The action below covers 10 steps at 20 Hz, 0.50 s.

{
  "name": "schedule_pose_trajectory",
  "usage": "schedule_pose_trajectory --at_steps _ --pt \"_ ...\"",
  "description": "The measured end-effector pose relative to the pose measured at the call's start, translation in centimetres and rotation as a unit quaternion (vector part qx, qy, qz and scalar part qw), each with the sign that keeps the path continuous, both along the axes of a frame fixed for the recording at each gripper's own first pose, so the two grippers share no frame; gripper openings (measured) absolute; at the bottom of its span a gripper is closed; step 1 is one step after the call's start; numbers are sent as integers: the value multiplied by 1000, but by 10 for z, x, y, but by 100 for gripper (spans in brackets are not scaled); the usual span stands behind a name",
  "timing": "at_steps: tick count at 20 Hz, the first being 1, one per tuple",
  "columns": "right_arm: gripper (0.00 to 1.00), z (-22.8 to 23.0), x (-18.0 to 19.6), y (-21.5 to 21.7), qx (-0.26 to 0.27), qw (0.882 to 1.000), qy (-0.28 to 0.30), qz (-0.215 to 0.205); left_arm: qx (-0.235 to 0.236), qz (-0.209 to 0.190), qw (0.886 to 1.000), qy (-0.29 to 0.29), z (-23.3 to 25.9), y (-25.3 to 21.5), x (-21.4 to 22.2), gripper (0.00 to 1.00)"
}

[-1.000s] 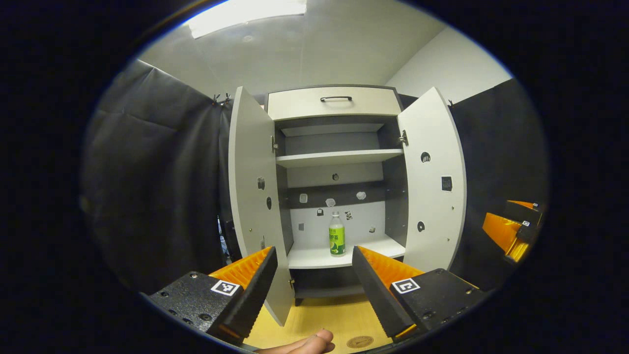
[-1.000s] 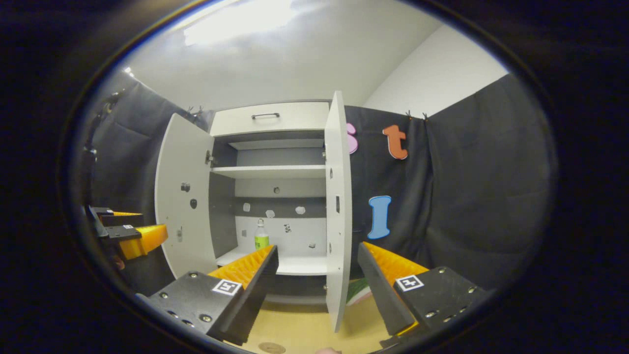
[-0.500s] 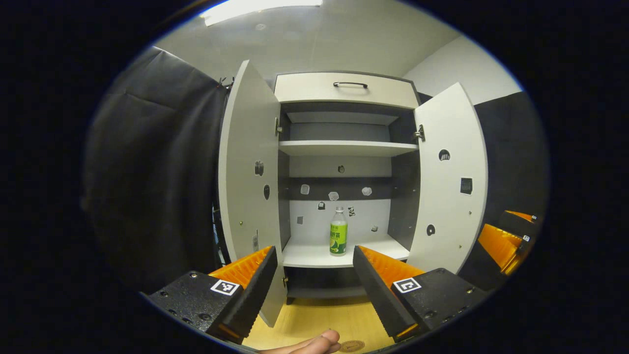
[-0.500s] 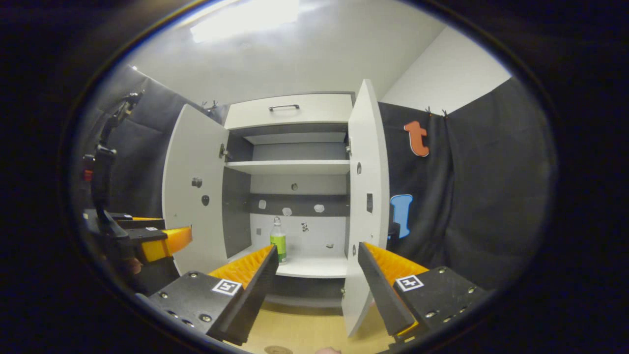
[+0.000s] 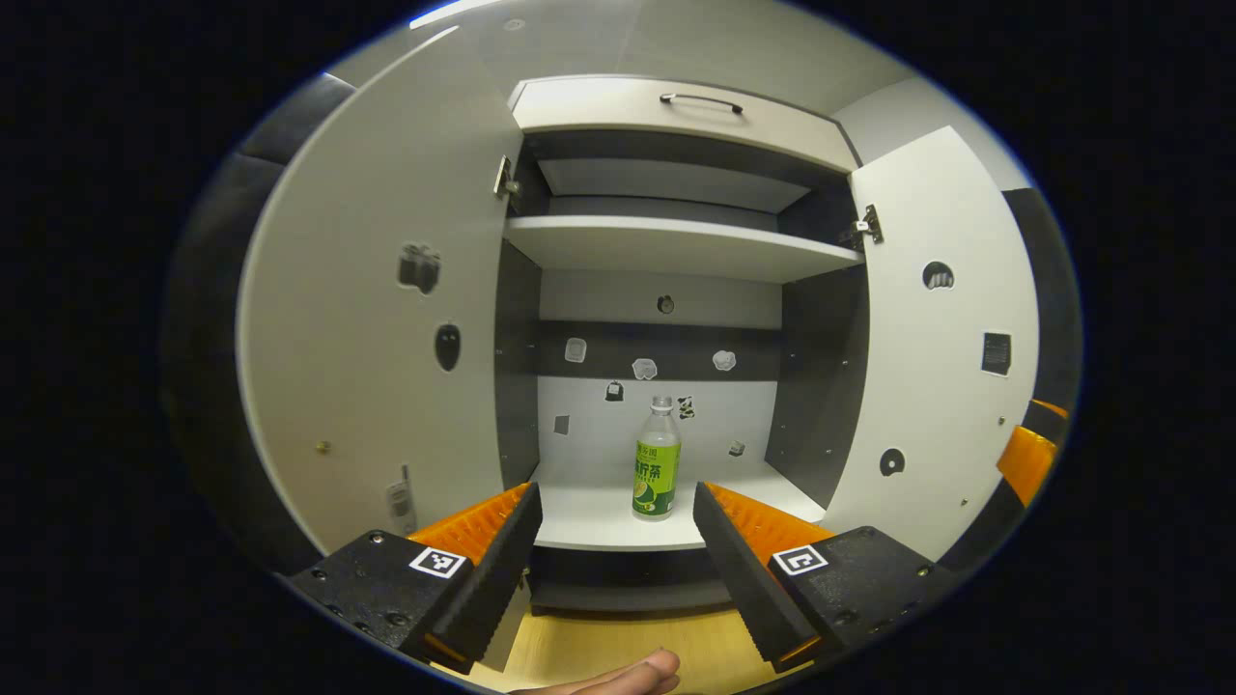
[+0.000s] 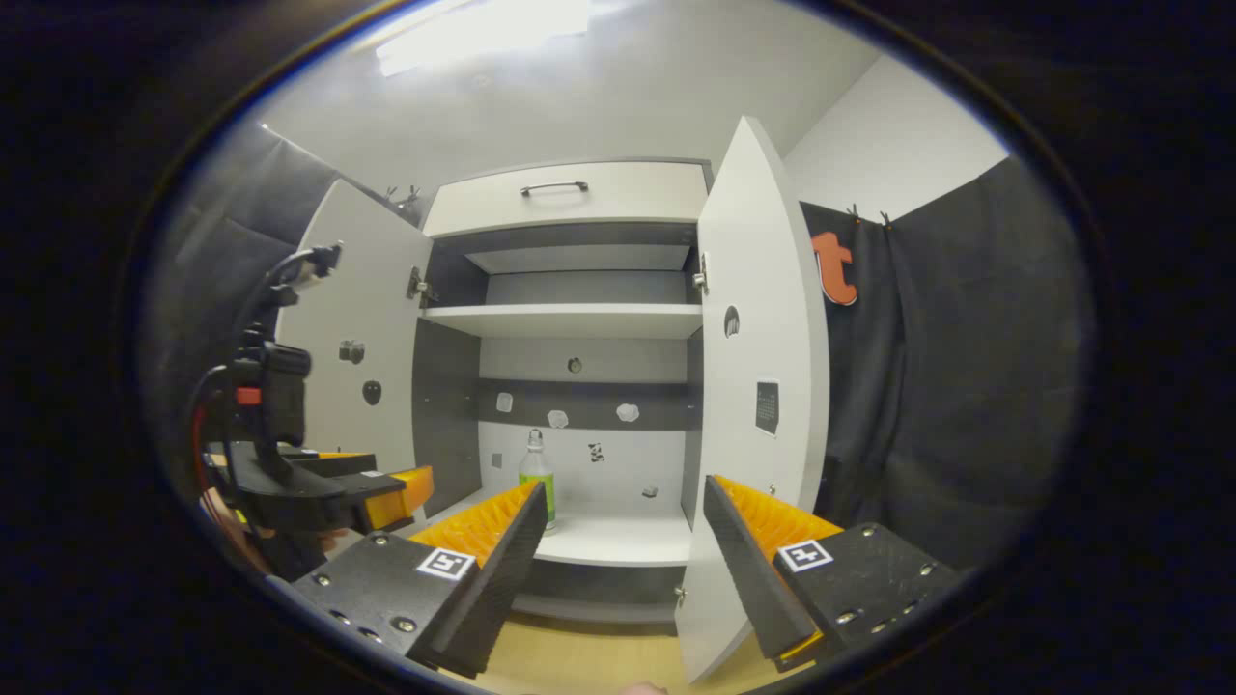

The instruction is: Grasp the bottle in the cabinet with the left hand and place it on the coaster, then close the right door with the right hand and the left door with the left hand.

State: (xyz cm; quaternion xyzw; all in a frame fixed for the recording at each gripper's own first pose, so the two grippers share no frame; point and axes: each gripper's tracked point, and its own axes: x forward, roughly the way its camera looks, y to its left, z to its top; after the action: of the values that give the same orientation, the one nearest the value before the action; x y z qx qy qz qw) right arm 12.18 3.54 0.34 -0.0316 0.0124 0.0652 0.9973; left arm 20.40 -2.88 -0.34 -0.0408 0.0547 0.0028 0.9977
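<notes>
Both grippers hang open, and the upright bottle (image 5: pixel 657 471) on the cabinet's lower shelf (image 5: pixel 599 521) stands ahead between the left gripper (image 5: pixel 613 541) fingers, probably nearer it than the right gripper (image 6: pixel 623 541).

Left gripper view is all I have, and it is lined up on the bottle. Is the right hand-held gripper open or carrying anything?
Observer: The right hand-held gripper is open and empty, pointing into the cabinet.
Operator: Where does my left one sit, seen from that side?
Observer: The left hand-held gripper shows low against the left door, left of the bottle, with cables rising from its body.
Operator: And the right door?
Observer: The right door stands open. Its lower edge shows between the right hand-held gripper's fingers, above the wooden floor.
</notes>
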Motion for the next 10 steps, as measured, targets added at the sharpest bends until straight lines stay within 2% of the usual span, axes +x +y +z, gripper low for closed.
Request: schedule_pose_trajectory --at_steps 3,6,10 --pt "98 -6 9 -3 -16 1000 -4 -10 5 -8 1000 16 -27 -10 53 100" --pt "98 -18 18 0 -4 1000 10 -3 -7 -29 999 27 -53 -23 106 100" --pt "98 -16 26 1 -19 1000 -1 -1 -11 -48 998 38 -83 -33 166 100"
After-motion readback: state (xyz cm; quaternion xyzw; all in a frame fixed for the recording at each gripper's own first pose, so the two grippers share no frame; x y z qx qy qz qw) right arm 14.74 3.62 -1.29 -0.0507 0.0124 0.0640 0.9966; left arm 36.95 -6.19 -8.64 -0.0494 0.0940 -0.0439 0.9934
